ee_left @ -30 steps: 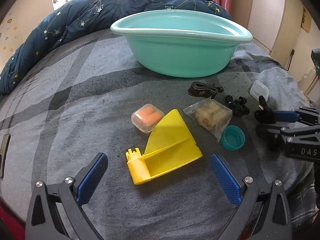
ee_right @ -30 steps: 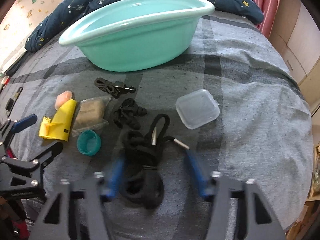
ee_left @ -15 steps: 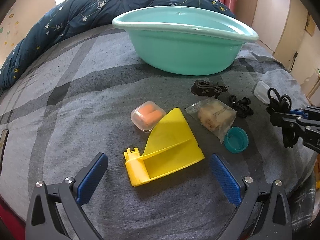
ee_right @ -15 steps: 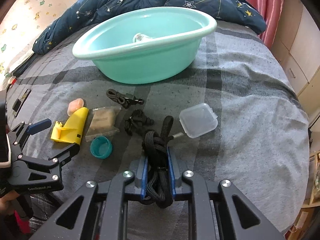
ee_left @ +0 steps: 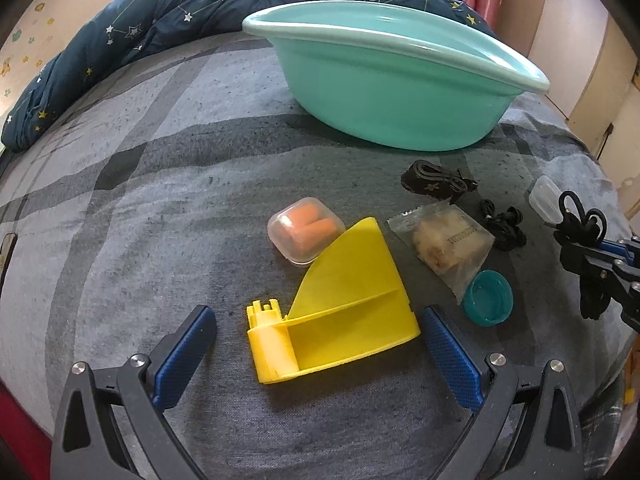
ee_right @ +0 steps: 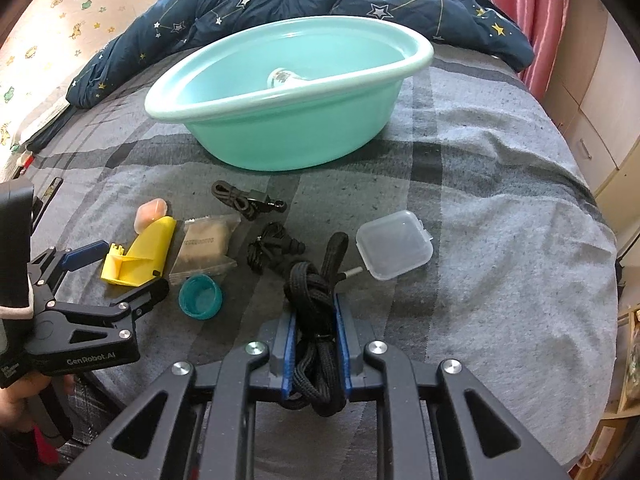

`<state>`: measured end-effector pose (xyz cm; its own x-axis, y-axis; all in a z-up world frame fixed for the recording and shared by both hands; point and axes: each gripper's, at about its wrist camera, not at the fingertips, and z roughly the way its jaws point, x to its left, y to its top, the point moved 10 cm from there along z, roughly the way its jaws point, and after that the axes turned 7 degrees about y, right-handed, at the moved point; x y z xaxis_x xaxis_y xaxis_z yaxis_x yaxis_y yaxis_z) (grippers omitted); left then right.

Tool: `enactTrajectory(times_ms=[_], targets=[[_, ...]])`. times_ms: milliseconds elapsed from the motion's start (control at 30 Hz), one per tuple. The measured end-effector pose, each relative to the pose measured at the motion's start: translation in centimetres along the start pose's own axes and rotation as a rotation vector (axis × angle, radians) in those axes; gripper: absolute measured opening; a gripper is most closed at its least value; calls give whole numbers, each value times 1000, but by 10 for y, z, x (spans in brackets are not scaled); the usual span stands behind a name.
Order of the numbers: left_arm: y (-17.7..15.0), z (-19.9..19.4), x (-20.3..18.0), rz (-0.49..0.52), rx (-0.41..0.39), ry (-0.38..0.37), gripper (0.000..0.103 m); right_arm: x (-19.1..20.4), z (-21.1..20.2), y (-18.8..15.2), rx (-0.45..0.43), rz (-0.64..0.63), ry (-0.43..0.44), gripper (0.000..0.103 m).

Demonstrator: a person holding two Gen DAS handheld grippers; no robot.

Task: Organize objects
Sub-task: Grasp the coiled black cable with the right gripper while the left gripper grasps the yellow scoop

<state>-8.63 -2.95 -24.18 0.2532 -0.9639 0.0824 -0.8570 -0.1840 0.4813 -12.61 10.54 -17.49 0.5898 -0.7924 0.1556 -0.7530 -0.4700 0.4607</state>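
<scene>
In the right wrist view the right gripper (ee_right: 315, 344) is seen at the bottom centre, its blue pads pressed onto a bundled black cord (ee_right: 316, 300), which is pinched between them and lifted off the grey bedspread (ee_right: 500, 240). A loop and a metal tip of the cord stick out above the pads. Just right of the cord a clear box (ee_right: 394, 251) lies on the bedspread. At the upper centre a teal basin (ee_right: 288, 92) is set, with a small pale object inside it that cannot be made out.

In the left wrist view the left gripper (ee_left: 320, 340) is spread wide at the bottom of the frame, nothing being held. A yellow holder (ee_left: 340, 312) lies between its pads, apparently untouched. An earplug case (ee_left: 306, 230) touches the holder's upper edge. To the right are found a snack packet (ee_left: 444, 240), a teal cap (ee_left: 488, 298) and two small black items. A dark star-print quilt (ee_left: 160, 20) is heaped behind the basin.
</scene>
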Motion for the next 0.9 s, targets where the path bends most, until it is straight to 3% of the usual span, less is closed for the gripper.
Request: enactTrajectory(times_ms=[100,200,900], targets=[[1,-1,-2,-6,-2,-12,100,1,0,0,-1,0,1,17],[0,0,-6,-3,0,-51,85,1,-1,0,-4,0,2,17],[6,-38,-14,48,-65,-78,85,4,-21,3,-34,-13,-14,17]])
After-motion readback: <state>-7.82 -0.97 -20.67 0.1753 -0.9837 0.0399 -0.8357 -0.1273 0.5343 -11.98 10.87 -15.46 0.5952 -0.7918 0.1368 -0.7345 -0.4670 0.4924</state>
